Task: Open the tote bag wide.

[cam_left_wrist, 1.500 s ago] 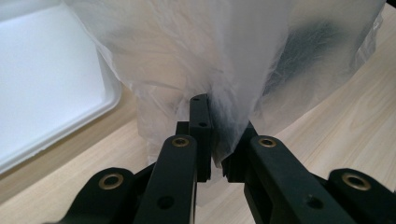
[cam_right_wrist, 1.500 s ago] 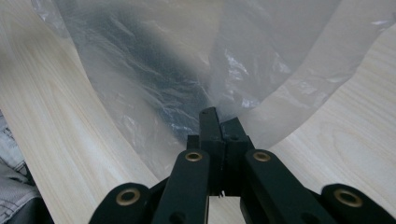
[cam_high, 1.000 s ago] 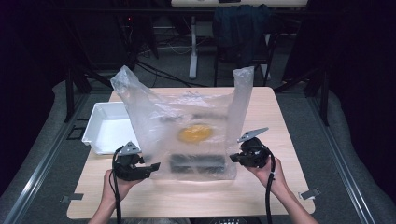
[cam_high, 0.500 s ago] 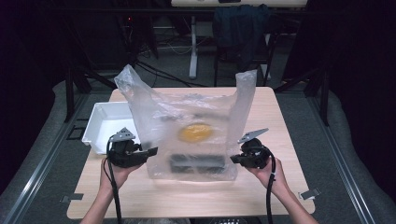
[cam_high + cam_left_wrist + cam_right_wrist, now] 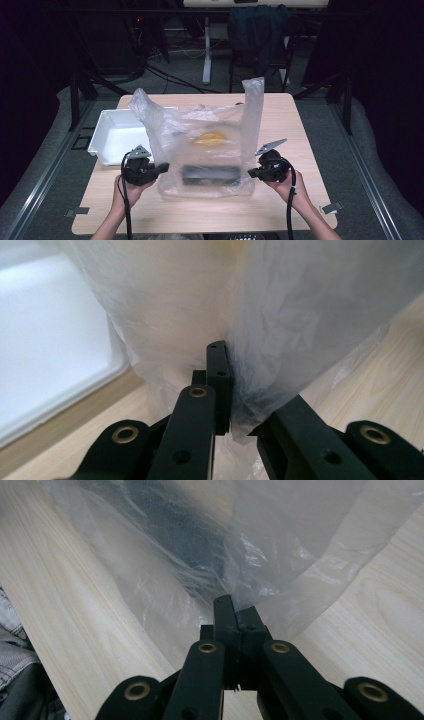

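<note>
While the person's two hands reach in from below in the high view, the left gripper [image 5: 161, 169] meets the left edge of a clear plastic bag [image 5: 205, 150] and the right gripper [image 5: 251, 173] meets its right edge, so the bag lies between them on the wooden bench [image 5: 300, 130]. Inside the bag, a black oblong object [image 5: 210, 174] sits between the two grippers and a yellow item [image 5: 210, 138] lies beyond it. A white tray [image 5: 117, 135] rests beyond the left gripper. In the left gripper view, the left gripper [image 5: 225, 390] has bag film gathered between its jaws, which stand slightly apart around the bunched plastic. In the right gripper view, the right gripper [image 5: 235, 617] is pinched tight on the bag's edge, with the dark object blurred behind the film.
</note>
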`<state>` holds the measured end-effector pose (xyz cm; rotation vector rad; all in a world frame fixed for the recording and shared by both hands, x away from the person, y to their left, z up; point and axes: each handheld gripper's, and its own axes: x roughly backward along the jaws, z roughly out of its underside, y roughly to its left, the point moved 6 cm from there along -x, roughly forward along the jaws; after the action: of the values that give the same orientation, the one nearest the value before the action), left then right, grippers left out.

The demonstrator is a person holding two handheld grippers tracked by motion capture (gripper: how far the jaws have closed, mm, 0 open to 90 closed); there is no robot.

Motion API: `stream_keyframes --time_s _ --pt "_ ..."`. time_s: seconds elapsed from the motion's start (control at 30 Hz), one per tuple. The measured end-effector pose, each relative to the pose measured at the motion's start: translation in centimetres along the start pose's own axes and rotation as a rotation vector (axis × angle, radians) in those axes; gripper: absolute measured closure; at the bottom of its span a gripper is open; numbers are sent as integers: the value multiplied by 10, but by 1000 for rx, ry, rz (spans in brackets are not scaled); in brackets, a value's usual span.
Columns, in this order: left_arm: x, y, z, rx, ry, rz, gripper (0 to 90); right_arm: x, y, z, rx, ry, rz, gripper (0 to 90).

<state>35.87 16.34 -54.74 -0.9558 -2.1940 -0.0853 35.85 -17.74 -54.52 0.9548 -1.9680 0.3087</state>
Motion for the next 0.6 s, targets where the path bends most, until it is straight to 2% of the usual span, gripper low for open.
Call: stream_keyframes --time_s 0.03,0.1,0.17,0.23,0.27,0.3,0.37,0.4,0.43,0.47,0.5,0.53,0.57,0.6 --pt "0 0 0 0 0 0 876 -2 -1 1 0 5 -2 900" --pt "-6 -1 5 -12 32 -7 876 -3 -1 2 -1 10 -2 900" --pt "-10 -1 9 -43 64 -15 875 -7 -3 4 -3 29 -9 900" --pt "-13 -2 12 -47 84 -14 873 -13 -3 8 -18 56 -12 900" --pt "-16 -5 13 -27 86 7 873 -16 -4 9 -15 73 -7 900" --pt "-16 -4 13 -51 95 -9 873 -18 -4 11 -10 99 -8 900" --pt "-18 -5 14 -42 95 -4 873 -20 -5 11 -13 103 -5 882" --pt "-18 -4 14 -52 98 -10 871 -20 -6 10 -13 86 3 792" --pt "-19 -4 15 -48 103 -7 869 -15 -7 8 -10 74 -13 644" --pt "-19 -4 15 -48 103 -7 869 -15 -7 8 -10 74 -13 644" --pt "-19 -3 16 -56 112 -7 869 -7 -7 4 0 28 -12 534" --pt "-19 -3 16 -56 112 -7 868 -1 -7 1 2 8 -10 517" --pt "-20 -4 16 -37 106 6 868 5 -7 -2 0 -11 -14 491" --pt "-20 -4 16 -37 106 6 868 10 -7 -6 3 -41 4 462"
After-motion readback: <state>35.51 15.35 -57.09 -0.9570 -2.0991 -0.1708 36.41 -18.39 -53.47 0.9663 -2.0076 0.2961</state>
